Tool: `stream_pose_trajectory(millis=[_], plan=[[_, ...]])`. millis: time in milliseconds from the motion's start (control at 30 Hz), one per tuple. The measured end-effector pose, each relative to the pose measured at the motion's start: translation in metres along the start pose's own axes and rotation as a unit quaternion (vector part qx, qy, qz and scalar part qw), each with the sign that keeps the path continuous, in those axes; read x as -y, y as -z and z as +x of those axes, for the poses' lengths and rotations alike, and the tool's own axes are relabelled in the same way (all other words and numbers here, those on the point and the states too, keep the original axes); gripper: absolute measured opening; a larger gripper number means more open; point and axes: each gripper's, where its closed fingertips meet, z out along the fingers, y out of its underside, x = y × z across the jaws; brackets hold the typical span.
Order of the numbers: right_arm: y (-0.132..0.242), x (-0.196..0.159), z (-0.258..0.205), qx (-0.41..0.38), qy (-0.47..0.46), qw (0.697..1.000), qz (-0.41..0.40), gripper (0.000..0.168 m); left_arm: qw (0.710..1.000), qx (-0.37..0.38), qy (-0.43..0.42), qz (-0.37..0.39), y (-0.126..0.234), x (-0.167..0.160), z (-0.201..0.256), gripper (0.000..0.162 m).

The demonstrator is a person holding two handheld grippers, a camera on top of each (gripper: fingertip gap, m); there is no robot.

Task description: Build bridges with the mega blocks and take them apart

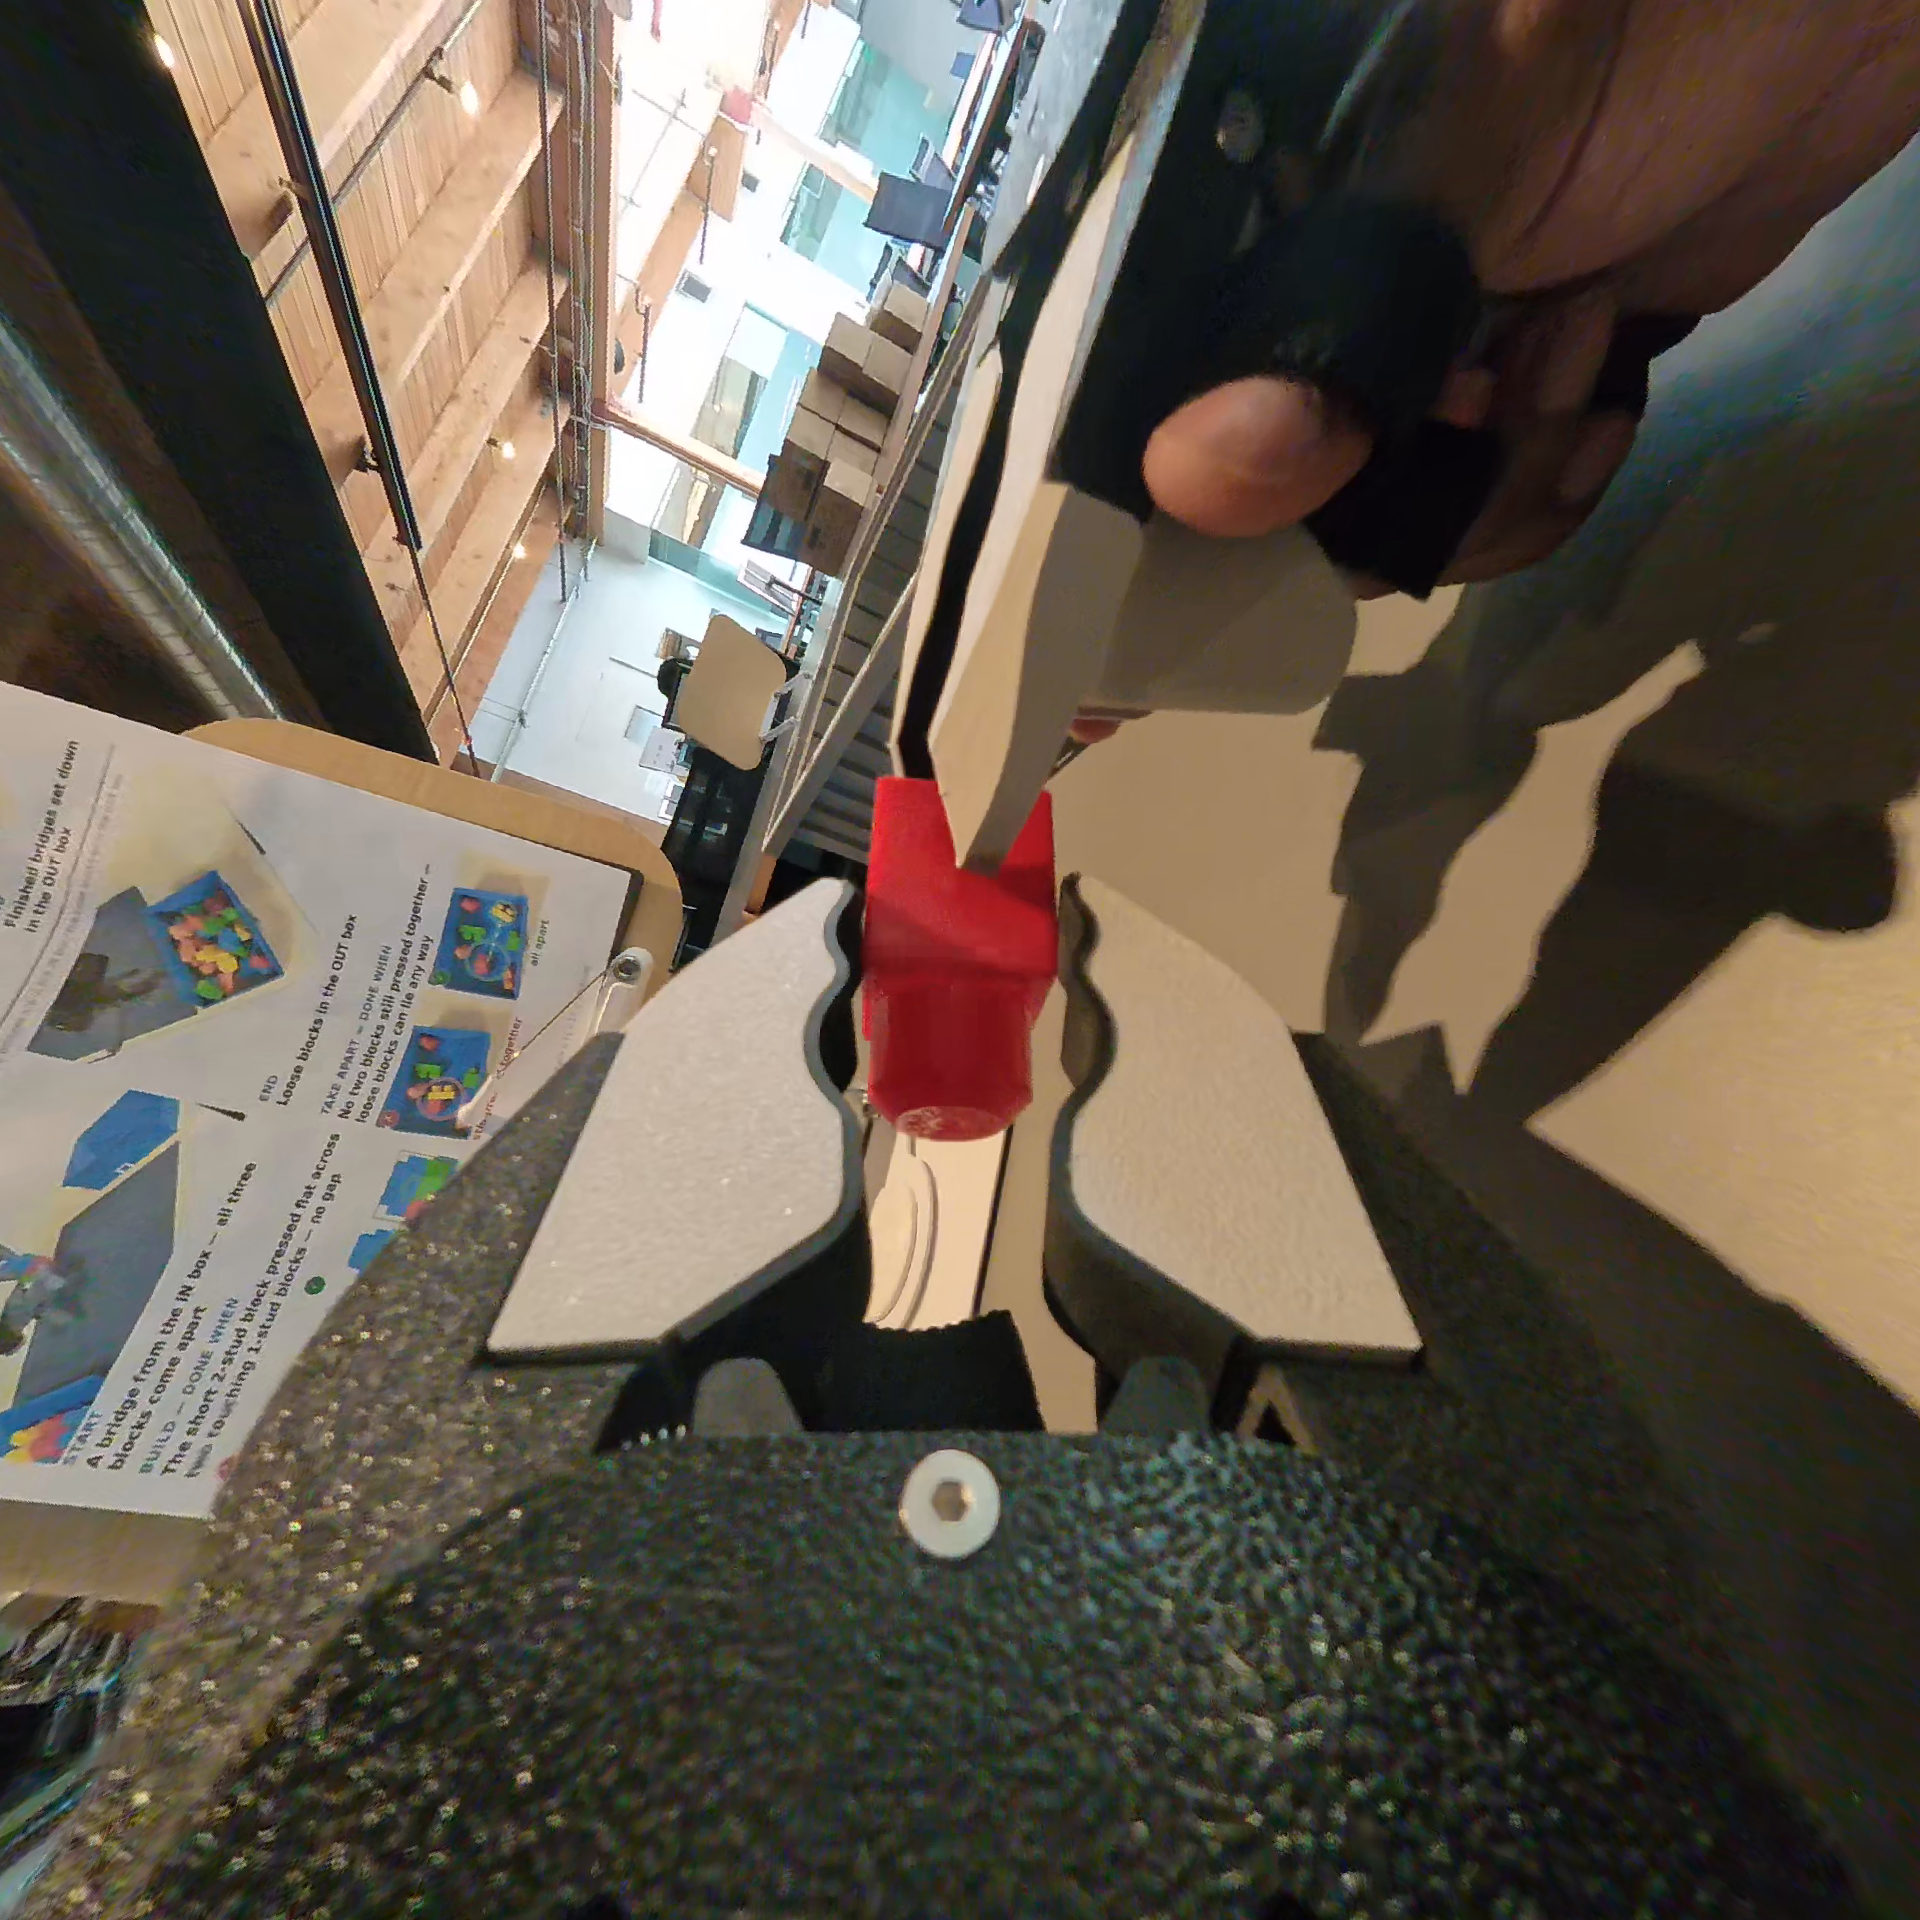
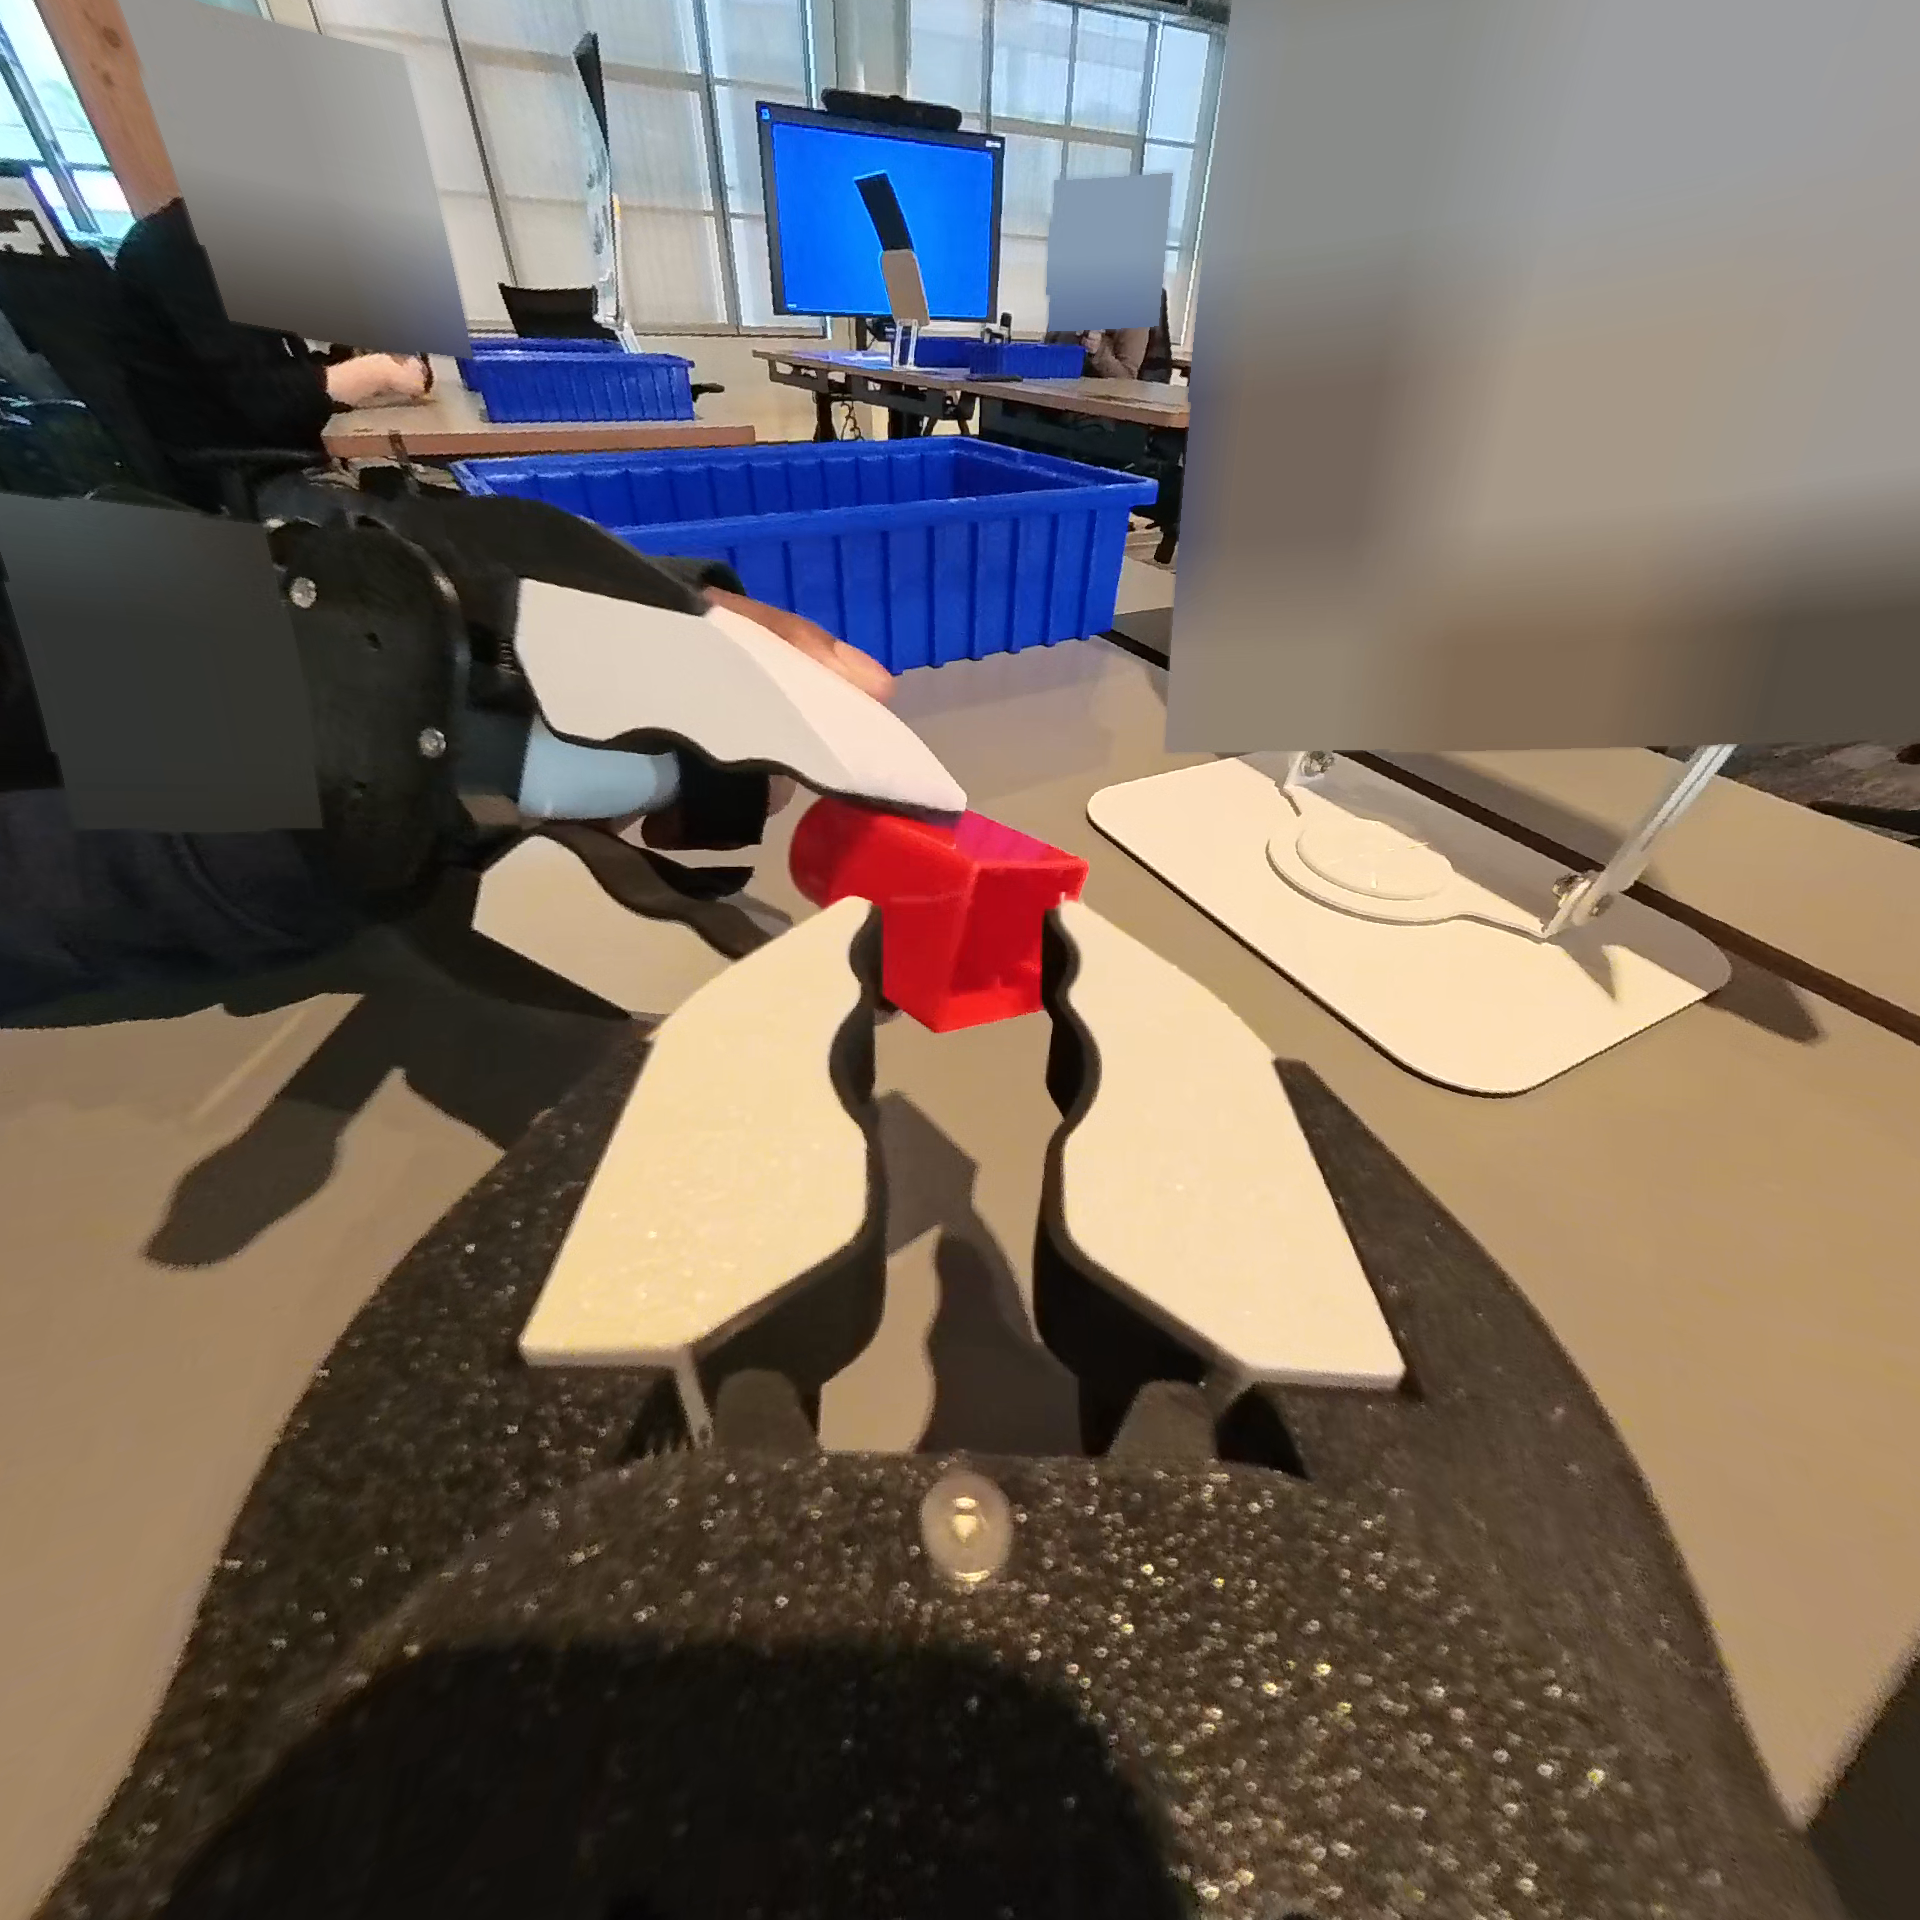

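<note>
1. Looking along the left gripper (image 1: 961, 971), we see its fingers pinching the red block (image 1: 956, 966) at the tips, stud end toward the camera; the right gripper's finger tip lies on the block's far side. We judge a twist could pop the block out — the hold is shallow.

2. Looking along the right gripper (image 2: 961, 961), we see its fingers closed on the same red block (image 2: 961, 935), held above the table (image 2: 312, 1195), the blue bin (image 2: 831, 551) well behind the block. If both pull unevenly, it may drop — away from the bin.
</note>
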Motion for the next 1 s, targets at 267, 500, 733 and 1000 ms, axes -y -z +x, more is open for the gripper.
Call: stream_pose_trajectory(millis=[267,500,733,1000], plan=[[-0.0002,0.0015,-0.0029,0.005,0.002,1.0,0.004,0.025,1.0,0.004,-0.006,0.001,0.0011,0.0012,-0.0023,0.035],[0.0012,0.0021,-0.006,0.011,-0.001,1.0,0.006,0.016,1.0,0.008,-0.016,-0.002,-0.0002,0.0023,-0.0044,0.035],[0.0037,0.0043,-0.0048,0.009,0.0,1.0,0.009,0.015,1.0,0.012,-0.013,-0.001,-0.0027,0.0028,-0.0068,0.035],[0.0063,0.0064,-0.005,0.009,0.001,1.0,0.014,0.012,1.0,0.017,-0.014,-0.002,-0.004,0.0032,-0.0089,0.035]])
